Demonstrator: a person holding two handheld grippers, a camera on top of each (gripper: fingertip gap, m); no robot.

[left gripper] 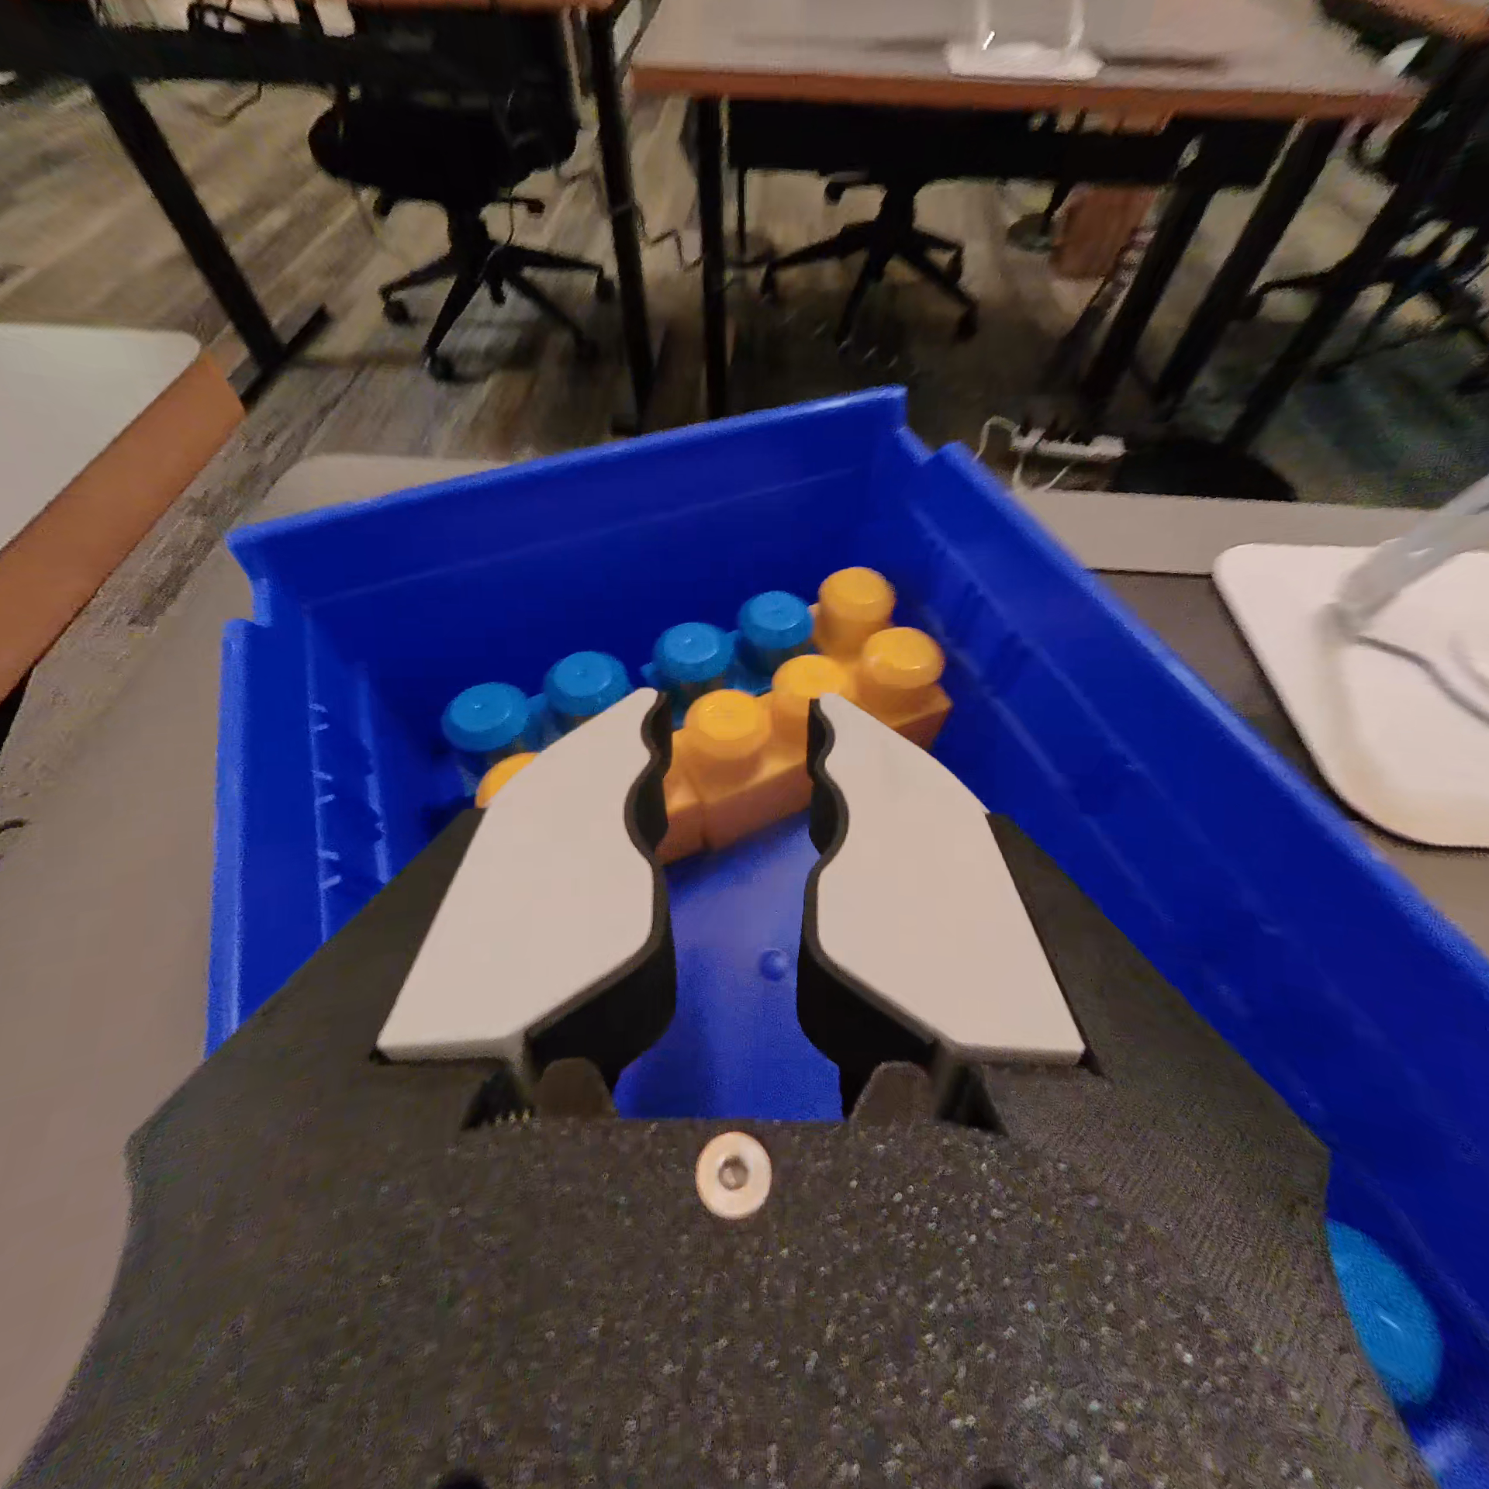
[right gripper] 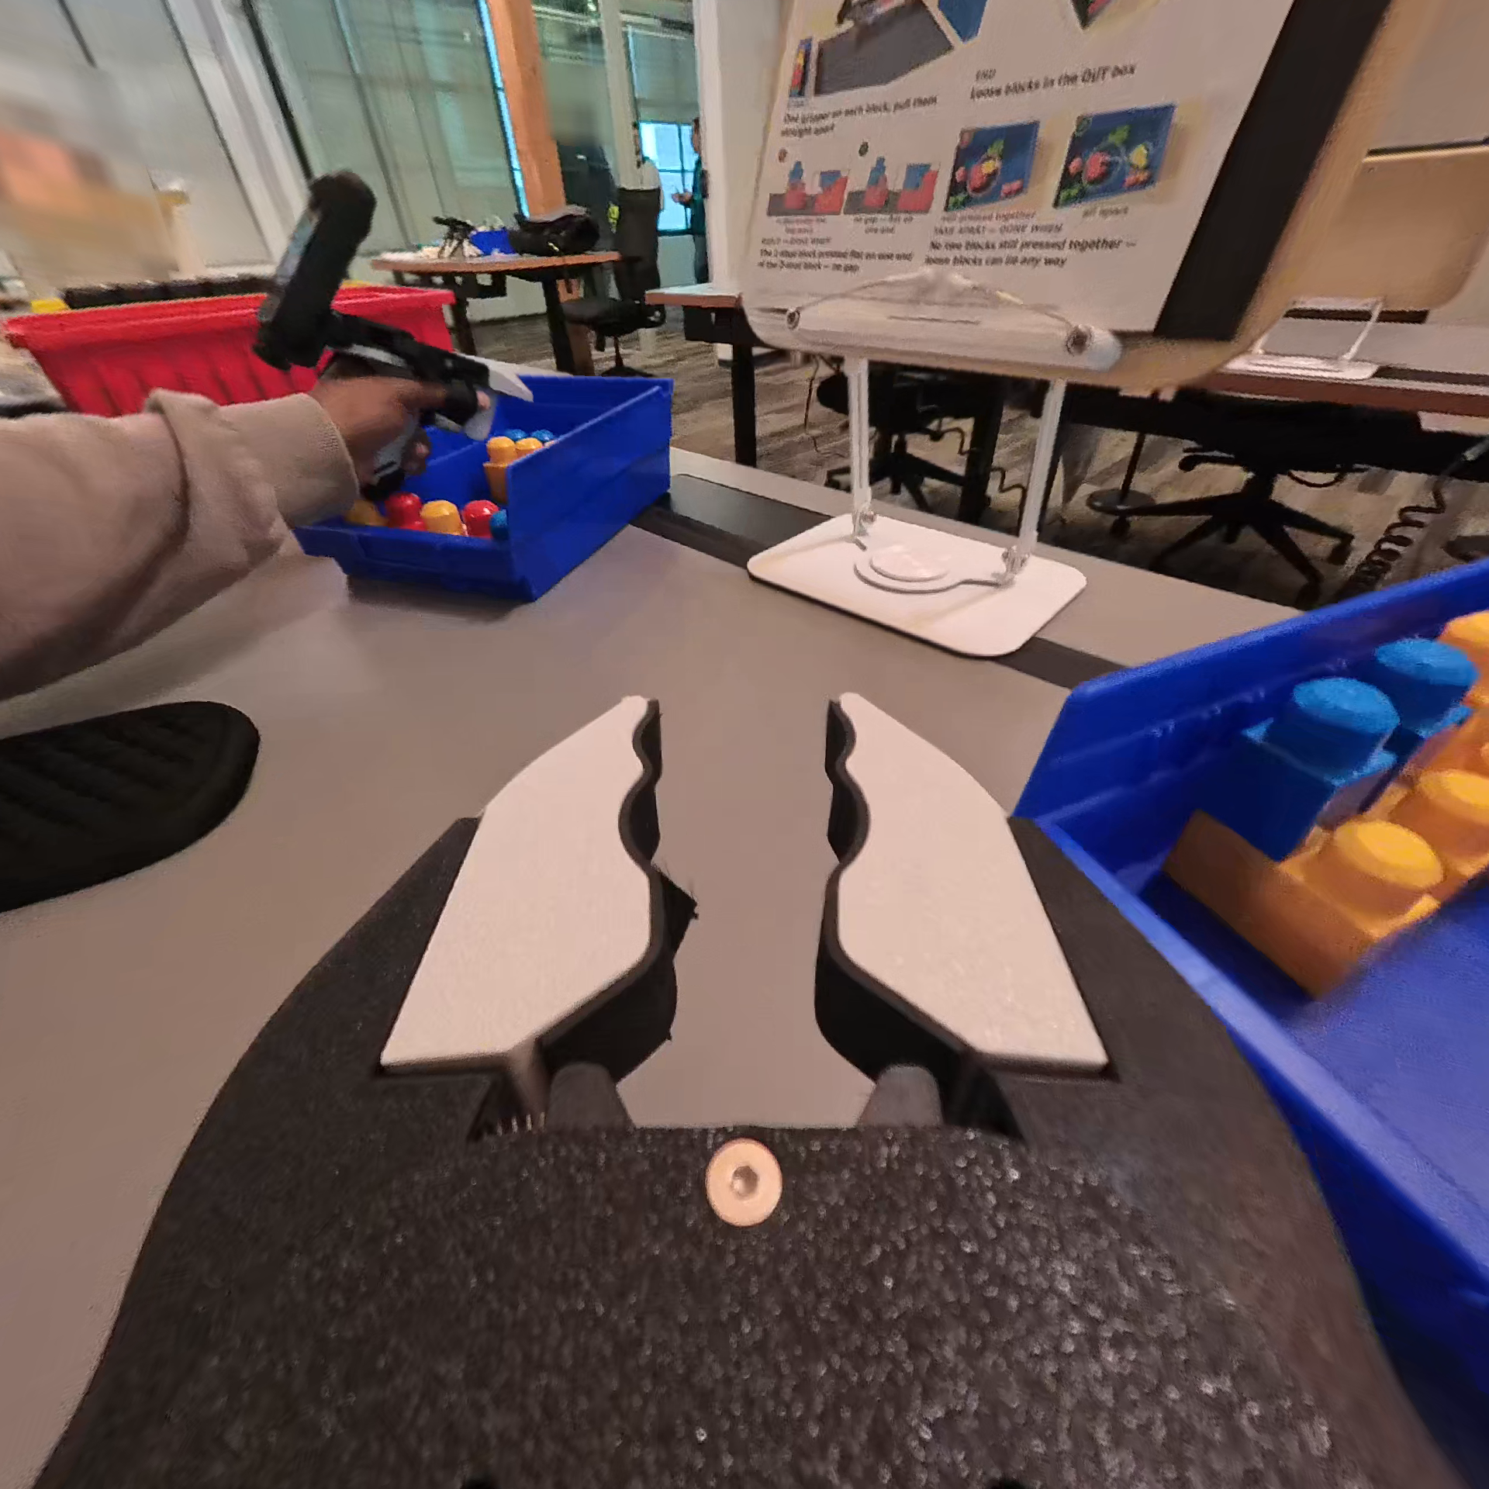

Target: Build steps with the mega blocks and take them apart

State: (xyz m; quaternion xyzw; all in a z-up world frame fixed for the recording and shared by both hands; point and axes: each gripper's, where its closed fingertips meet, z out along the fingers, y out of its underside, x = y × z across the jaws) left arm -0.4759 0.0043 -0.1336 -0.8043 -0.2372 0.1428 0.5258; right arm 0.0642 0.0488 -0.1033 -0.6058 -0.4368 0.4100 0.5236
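Blue bin (left gripper: 1088,725): 1 orange block (left gripper: 806,749); 1 blue block (left gripper: 628,685); left gripper (left gripper: 737,725) open.

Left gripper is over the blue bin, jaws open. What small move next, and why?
Probably ease the left gripper forward and down so its open jaws straddle the orange plastic stud block in the blue plastic bin, then close: nothing is gripped, and that block lies nearest, in line with the gap.

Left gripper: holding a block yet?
No. In the left wrist view the left gripper is open above the blue bin, its fingers apart and clamped on nothing, with the orange blocks lying beneath.
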